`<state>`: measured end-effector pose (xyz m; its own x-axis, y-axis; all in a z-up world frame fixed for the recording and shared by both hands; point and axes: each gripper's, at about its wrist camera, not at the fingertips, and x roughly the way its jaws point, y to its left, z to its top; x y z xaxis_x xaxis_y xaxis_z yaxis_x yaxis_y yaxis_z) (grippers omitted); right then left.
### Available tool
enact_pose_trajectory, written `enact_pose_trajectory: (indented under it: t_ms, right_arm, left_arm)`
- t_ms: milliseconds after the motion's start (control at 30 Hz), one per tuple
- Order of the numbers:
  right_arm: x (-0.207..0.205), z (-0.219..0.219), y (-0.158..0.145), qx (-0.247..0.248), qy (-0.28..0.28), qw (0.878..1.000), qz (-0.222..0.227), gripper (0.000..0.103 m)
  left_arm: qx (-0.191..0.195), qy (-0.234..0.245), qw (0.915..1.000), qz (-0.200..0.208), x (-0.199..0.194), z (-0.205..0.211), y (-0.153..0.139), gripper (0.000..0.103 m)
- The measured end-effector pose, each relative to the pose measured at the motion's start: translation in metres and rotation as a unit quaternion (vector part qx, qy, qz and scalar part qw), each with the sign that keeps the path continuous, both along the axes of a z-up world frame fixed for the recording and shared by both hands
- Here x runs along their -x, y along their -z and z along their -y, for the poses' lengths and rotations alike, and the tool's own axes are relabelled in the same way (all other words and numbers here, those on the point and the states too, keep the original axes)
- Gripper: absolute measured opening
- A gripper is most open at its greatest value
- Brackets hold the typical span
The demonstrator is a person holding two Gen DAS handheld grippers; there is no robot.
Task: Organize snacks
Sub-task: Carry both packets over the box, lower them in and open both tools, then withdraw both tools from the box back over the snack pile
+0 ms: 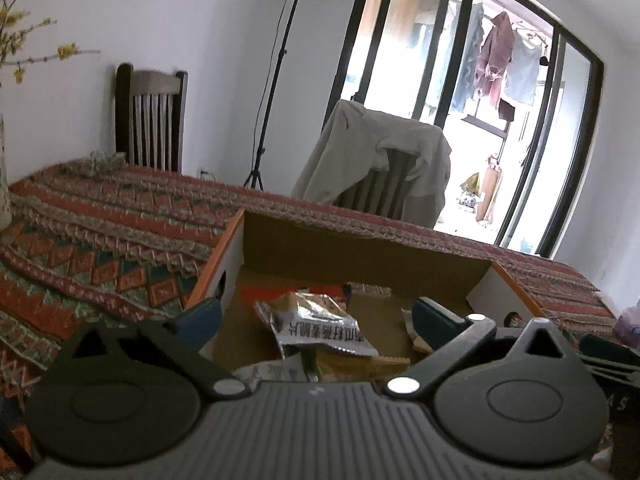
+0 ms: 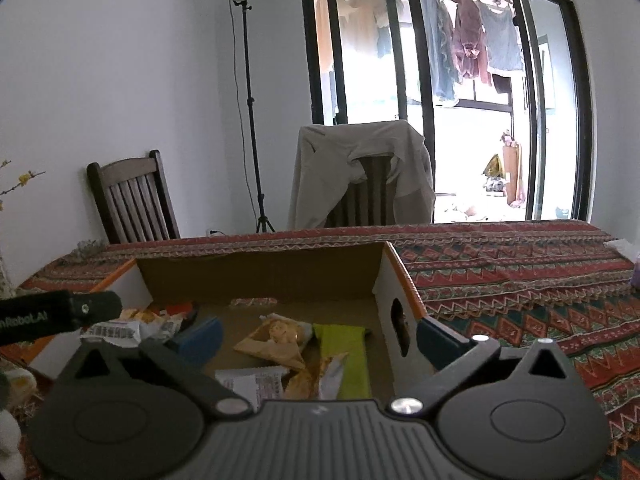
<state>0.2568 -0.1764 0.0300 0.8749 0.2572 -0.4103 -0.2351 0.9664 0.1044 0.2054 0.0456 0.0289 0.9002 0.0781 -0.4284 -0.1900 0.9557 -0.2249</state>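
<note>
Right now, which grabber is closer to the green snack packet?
Right. The right gripper hangs open right over the green snack packet in the cardboard box; the left gripper sits off toward the box's left end.

One cardboard box (image 2: 260,276) on one patterned tablecloth (image 2: 520,280). In the box, at least five snack packets: a silver one (image 1: 320,326), a tan one (image 2: 276,340), a green one (image 2: 348,356); the remainder overlap. Two wooden chairs (image 2: 132,204), one draped with a jacket (image 2: 360,172). One light stand (image 2: 250,100).
</note>
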Motion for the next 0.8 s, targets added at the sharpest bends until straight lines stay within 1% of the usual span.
enact_pose_trajectory:
  t_ms: [167,333,500,667,800]
  right_arm:
    - [0.002,0.003,-0.003,-0.001,0.01,1.0,0.0,0.103]
    - [0.005,0.006,-0.009,-0.006,0.013,1.0,0.0,0.103]
    - [0.01,0.008,-0.016,-0.006,0.01,1.0,0.009,0.103]
    - [0.016,0.009,-0.027,0.001,0.012,1.0,0.006,0.103]
    - [0.028,0.011,-0.036,0.001,0.006,1.0,0.002,0.103]
  left_arm:
    - [0.01,-0.001,0.9999,-0.009,0.001,-0.002,0.001,0.103]
    - [0.009,-0.007,0.9999,-0.001,0.007,-0.001,-0.003,0.103]
    - [0.0,-0.012,0.9999,0.012,0.013,0.004,-0.012,0.103]
    - [0.011,-0.013,0.9997,0.02,0.023,0.002,-0.028,0.103]
    - [0.022,-0.011,0.9995,0.021,0.036,-0.002,-0.038,0.103]
